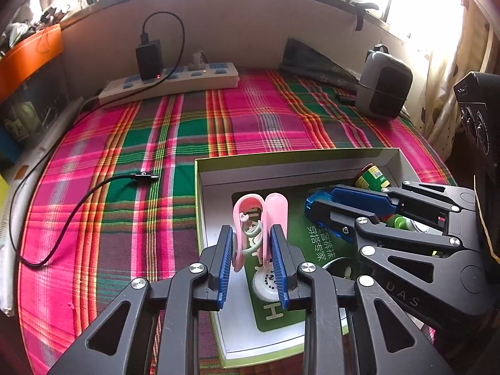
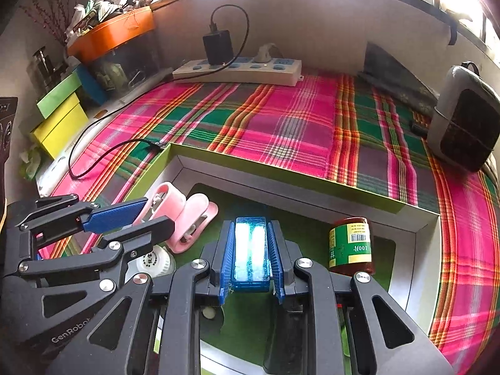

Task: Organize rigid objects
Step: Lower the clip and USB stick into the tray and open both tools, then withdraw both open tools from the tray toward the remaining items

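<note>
I've got the left gripper clamped on the upright pink clip, the right gripper pinching the blue case, both over the box.

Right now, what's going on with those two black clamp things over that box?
A person is sorting small items into a shallow green-rimmed cardboard box on a plaid cloth. The left gripper has a pink plastic clip between its blue pads, over the box. The right gripper is clamped on a clear blue plastic case. A small brown bottle with a green label and a white round cap already lie inside.
</note>
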A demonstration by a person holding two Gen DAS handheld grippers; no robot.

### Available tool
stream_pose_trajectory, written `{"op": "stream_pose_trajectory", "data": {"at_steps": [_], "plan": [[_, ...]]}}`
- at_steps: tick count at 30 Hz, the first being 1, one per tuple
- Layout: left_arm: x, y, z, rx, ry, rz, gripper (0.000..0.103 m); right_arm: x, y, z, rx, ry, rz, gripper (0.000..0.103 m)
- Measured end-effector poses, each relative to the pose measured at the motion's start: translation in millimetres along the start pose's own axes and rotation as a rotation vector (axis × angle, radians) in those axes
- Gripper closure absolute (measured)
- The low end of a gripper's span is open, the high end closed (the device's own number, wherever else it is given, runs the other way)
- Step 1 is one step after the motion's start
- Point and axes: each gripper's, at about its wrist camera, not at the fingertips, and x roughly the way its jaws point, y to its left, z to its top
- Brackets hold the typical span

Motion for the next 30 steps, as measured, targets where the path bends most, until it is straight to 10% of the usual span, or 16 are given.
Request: {"op": "stream_pose_trajectory", "data": {"at_steps": [30], "plan": [[-18,-6,-10,0.002,-0.023,0.005,0.067,-17,-4,-6,0.038,-0.033,0.001,0.078]]}}
